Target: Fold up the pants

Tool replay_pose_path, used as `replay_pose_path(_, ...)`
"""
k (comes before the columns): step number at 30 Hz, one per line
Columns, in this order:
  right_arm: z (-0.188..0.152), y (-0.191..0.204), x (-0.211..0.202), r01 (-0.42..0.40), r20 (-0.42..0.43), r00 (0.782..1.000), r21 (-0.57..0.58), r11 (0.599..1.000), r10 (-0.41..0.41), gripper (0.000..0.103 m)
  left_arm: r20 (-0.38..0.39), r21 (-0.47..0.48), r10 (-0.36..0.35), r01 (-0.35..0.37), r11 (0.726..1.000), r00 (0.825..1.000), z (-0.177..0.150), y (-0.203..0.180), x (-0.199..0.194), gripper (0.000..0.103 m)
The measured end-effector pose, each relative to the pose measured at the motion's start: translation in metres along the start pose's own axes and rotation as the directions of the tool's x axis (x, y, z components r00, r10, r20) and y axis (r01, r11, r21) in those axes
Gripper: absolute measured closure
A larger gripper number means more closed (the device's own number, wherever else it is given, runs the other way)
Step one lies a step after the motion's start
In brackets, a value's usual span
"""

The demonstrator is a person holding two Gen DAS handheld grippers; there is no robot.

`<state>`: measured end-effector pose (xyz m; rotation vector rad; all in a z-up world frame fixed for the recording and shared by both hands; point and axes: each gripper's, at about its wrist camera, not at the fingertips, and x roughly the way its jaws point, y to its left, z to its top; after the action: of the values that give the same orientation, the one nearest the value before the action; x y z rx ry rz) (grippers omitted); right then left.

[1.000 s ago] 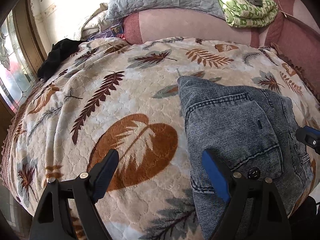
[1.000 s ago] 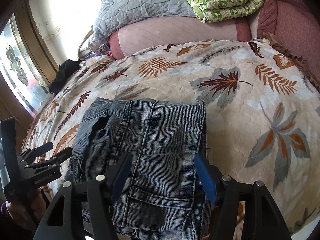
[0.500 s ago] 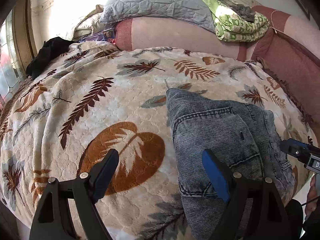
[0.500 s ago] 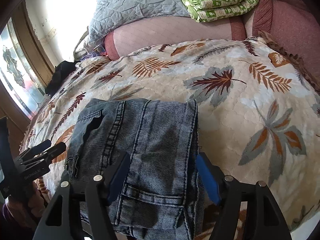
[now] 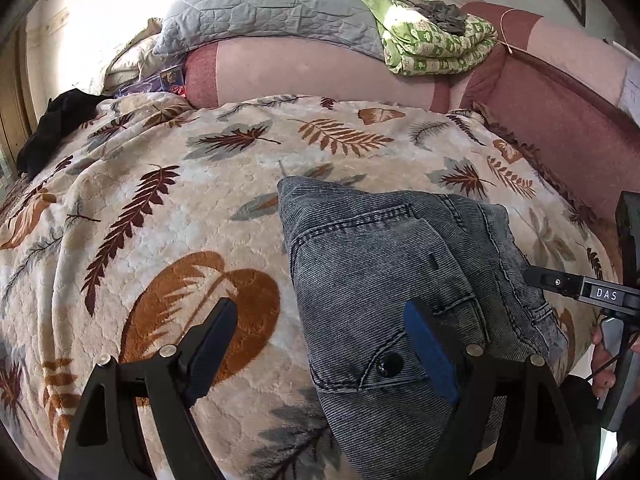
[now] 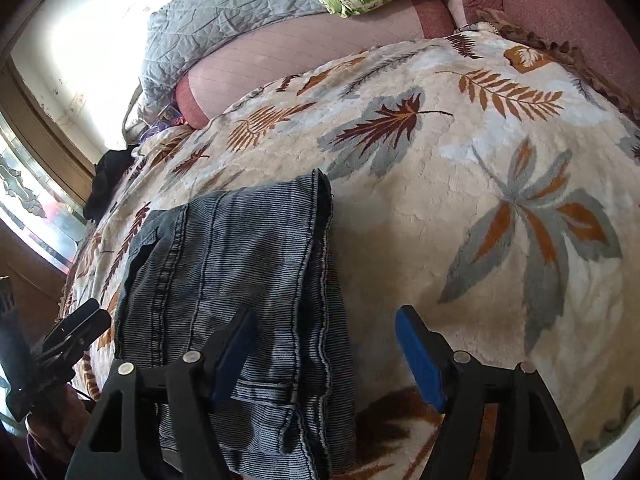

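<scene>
The grey-blue denim pants (image 5: 392, 280) lie folded into a compact rectangle on the leaf-patterned blanket (image 5: 160, 208) near the bed's front edge. They also show in the right wrist view (image 6: 240, 272). My left gripper (image 5: 320, 344) is open and empty, hovering over the pants' left edge, one finger above the blanket and one above the denim. My right gripper (image 6: 326, 356) is open and empty over the pants' right edge. Each gripper shows at the side of the other's view: the right one (image 5: 576, 288), the left one (image 6: 68, 336).
A pink headboard cushion (image 5: 304, 72) runs along the back, with a grey quilt (image 5: 264, 4) and a folded green blanket (image 5: 432, 48) on it. A black garment (image 5: 52, 124) lies at the bed's far left. A window (image 6: 28, 208) is on the left.
Both grippers stay open. The right wrist view has tilted and shifted right, so the pants now sit left of its centre. The left gripper moved slightly left.
</scene>
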<state>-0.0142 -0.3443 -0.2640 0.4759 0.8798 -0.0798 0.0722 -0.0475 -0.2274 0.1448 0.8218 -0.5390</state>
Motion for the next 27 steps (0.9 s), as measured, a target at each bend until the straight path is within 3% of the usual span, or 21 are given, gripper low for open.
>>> replay_pose_path(9,0.004,0.009,-0.001,-0.006,0.015,1.0,-0.025,1.0,0.006,0.028,0.009,0.005,0.038,-0.038,0.999,0.999,0.003,-0.001,0.001,0.018)
replay_pose_path(27,0.003,0.025,0.006,-0.01,-0.001,1.0,-0.072,0.997,0.01,0.028,0.02,0.022,-0.008,0.008,1.0,1.0,0.006,-0.01,0.003,0.017)
